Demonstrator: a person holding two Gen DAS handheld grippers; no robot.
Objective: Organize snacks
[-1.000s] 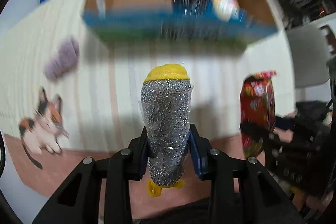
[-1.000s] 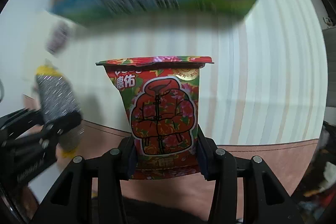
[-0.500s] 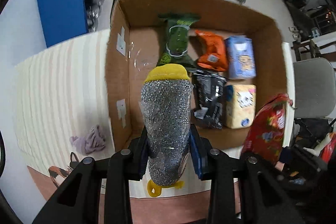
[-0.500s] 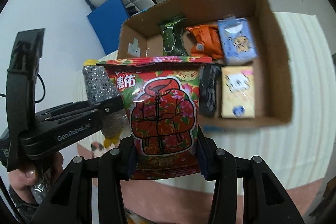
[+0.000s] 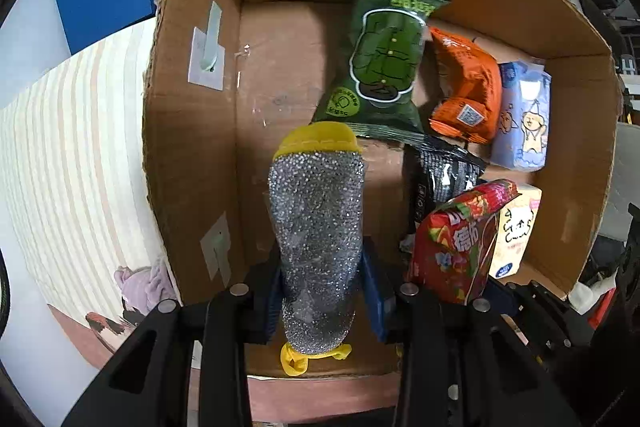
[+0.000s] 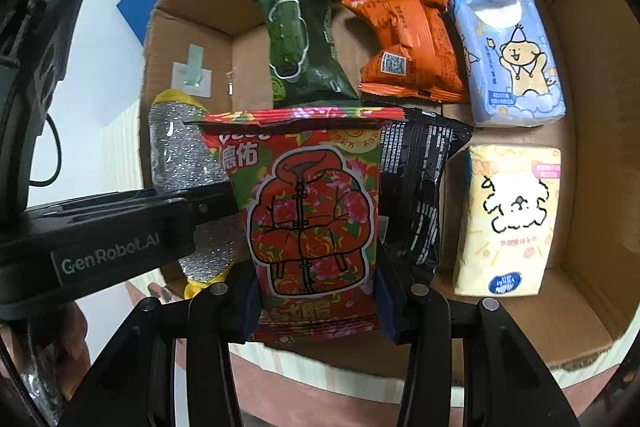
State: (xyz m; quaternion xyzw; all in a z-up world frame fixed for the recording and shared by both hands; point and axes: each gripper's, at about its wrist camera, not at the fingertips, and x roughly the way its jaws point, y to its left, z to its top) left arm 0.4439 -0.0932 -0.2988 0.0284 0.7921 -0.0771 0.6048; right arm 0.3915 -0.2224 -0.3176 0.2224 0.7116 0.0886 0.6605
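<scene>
Now both my grippers are much closer to the cardboard box [image 5: 192, 131] than half a second ago; its floor fills most of each view, where before I saw the whole box with striped cloth [image 5: 72, 131] around it. My left gripper [image 5: 320, 291] stays pinched on the silver glitter pouch [image 5: 316, 239] with the yellow cap, held upright over the bare left part of the box floor, just ahead of the near wall. My right gripper [image 6: 316, 295] stays pressed onto the red floral snack bag [image 6: 312, 211], which now hangs over the near middle of the box, in front of the black packet [image 6: 416, 187]. Beyond my fingers lie the green packet [image 6: 304, 39], the orange packet [image 6: 412, 47] and the blue tissue pack [image 6: 512, 59], with the yellow tissue pack [image 6: 508, 223] nearer on the right; none has shifted. From the right wrist view, the left gripper crosses just beside the red bag.
</scene>
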